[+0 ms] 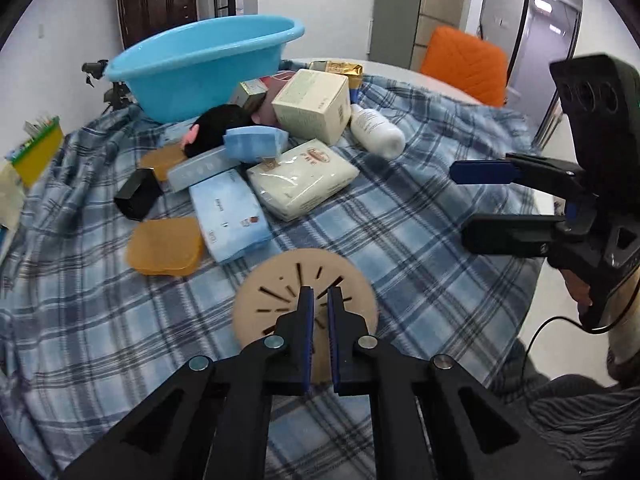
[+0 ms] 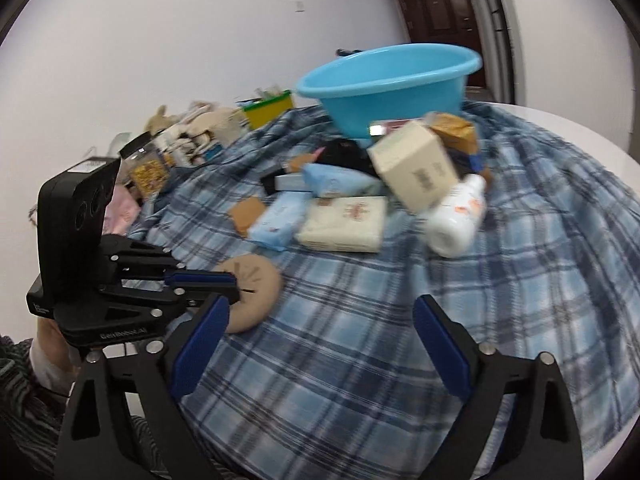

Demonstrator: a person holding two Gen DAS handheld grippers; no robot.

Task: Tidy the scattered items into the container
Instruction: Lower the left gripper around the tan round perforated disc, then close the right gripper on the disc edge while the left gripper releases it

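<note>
A tan round slotted disc (image 1: 280,280) lies on the plaid cloth (image 1: 400,240) near the front. My left gripper (image 1: 320,294) is shut on its near edge; the right wrist view shows that left gripper (image 2: 236,284) pinching the disc (image 2: 256,284) from the side. The blue basin (image 1: 200,64) stands at the back, tilted against the pile (image 2: 392,80). In front of it lie a cream box (image 1: 312,104), a white bottle (image 1: 376,132), a cream packet (image 1: 304,180) and a light blue packet (image 1: 228,216). My right gripper (image 2: 322,308) hangs open above bare cloth, nothing between its fingers.
Orange-tan pads (image 1: 164,246), a small black box (image 1: 138,196) and a black plush (image 1: 220,128) lie left of the pile. An orange chair (image 1: 464,64) stands behind the table. A yellow-green box (image 2: 268,110) and a jar (image 2: 146,164) crowd the far left edge.
</note>
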